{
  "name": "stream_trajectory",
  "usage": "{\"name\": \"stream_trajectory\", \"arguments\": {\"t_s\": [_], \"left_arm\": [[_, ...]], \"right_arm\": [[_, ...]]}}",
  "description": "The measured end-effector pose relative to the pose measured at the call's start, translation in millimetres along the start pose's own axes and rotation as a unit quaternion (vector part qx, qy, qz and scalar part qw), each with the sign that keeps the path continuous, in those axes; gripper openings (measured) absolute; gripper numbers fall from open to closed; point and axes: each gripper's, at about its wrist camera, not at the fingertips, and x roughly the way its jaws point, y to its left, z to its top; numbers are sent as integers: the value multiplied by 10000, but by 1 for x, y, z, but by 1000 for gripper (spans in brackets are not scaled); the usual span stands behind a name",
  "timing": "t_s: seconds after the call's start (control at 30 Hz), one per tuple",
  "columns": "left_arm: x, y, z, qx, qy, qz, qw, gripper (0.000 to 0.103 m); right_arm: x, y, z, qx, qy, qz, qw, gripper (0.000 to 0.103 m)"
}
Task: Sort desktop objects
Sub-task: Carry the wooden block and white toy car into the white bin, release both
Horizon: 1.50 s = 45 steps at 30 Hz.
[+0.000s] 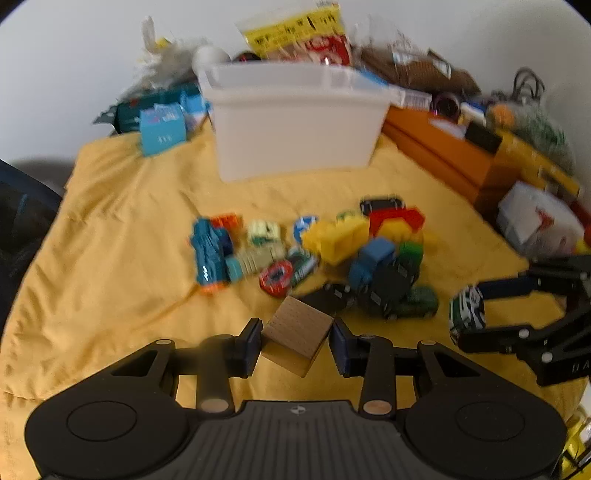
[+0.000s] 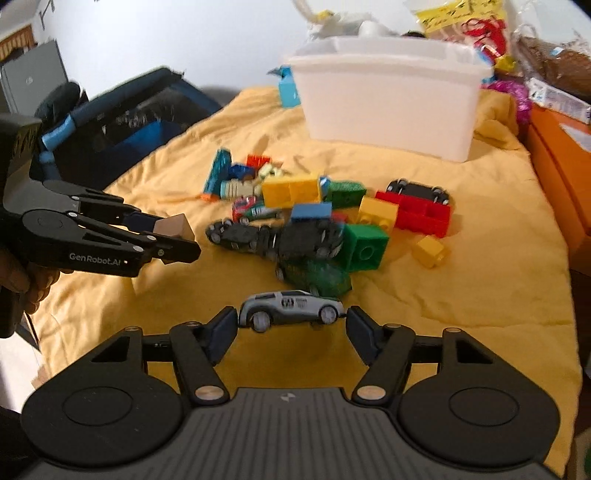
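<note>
My left gripper (image 1: 295, 341) is shut on a wooden cube (image 1: 297, 334), held tilted above the yellow cloth (image 1: 129, 240); it also shows in the right wrist view (image 2: 173, 236) with the cube (image 2: 175, 226). My right gripper (image 2: 291, 326) is shut on a silver toy car (image 2: 291, 307), gripped end to end; it shows at the right of the left wrist view (image 1: 467, 314). A pile of plastic bricks (image 2: 369, 218) and toy cars (image 2: 273, 236) lies mid-cloth. A white plastic bin (image 1: 295, 118) stands behind the pile, also in the right wrist view (image 2: 388, 96).
Orange boxes (image 1: 443, 147) line the right side. Snack bags (image 1: 295, 33) and clutter sit behind the bin. A blue carton (image 1: 162, 127) stands left of the bin. A dark blue bag (image 2: 122, 118) lies off the cloth's left edge.
</note>
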Motion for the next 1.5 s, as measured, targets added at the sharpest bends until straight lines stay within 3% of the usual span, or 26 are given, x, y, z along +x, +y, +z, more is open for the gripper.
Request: {"name": "stream_trajectory", "arguments": {"t_s": [0.23, 0.4, 0.63, 0.83, 1.03, 1.33, 1.5], "left_arm": [[-17, 13, 15, -57, -212, -81, 9997, 43], [-24, 26, 47, -49, -345, -25, 9994, 43], [-22, 38, 131, 33, -714, -18, 9974, 43], [3, 36, 210, -141, -760, -33, 9970, 43], [46, 33, 258, -405, -379, 62, 9984, 43], [101, 31, 277, -636, 281, 486, 9964, 43], [116, 30, 284, -645, 526, 522, 9952, 44]], "right_arm": [[-19, 3, 5, 153, -260, -263, 9992, 68], [-34, 6, 24, 415, -688, -492, 9956, 68], [-51, -7, 94, 526, -1486, -894, 9834, 68], [-50, -29, 163, 632, -1743, -1165, 9757, 68], [-31, -67, 212, 799, -1582, -1140, 9775, 68], [25, -130, 241, 1054, -784, -794, 9882, 68], [48, -144, 251, 945, -446, -666, 9923, 68]]}}
